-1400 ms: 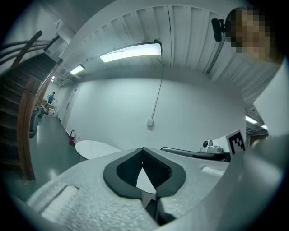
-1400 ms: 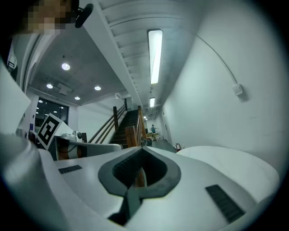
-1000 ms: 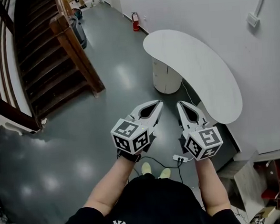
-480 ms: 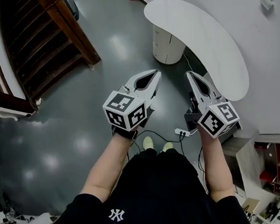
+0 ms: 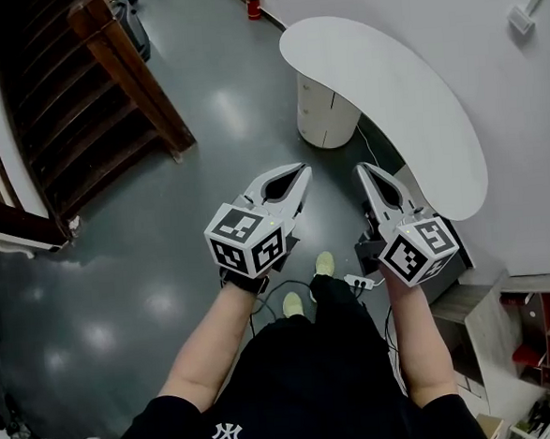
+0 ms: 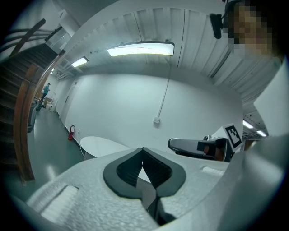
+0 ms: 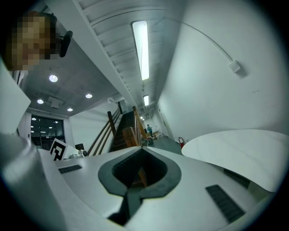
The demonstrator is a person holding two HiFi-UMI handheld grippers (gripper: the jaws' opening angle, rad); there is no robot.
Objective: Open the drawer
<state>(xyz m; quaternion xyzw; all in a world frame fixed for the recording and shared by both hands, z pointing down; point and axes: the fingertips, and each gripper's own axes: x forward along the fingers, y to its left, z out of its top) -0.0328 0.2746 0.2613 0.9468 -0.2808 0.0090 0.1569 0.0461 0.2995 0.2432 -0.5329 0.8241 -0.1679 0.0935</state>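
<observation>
1. Step in hand: approach. Neither gripper is touching a drawer yet.
2. The left gripper (image 5: 299,171) has its jaws closed tip to tip with nothing between them. The right gripper (image 5: 360,168) is in the same condition and also empty.
3. Both grippers hang mid-frame over the floor (image 5: 120,290), well apart from the table (image 5: 388,84) at upper right.
4. The drawer is probably in the white rounded pedestal (image 5: 323,121) under the table's upper end. Its fronts cannot be made out.
5. Next move: get closer to the pedestal, spread one gripper's jaws, and line them up with a handle.
</observation>
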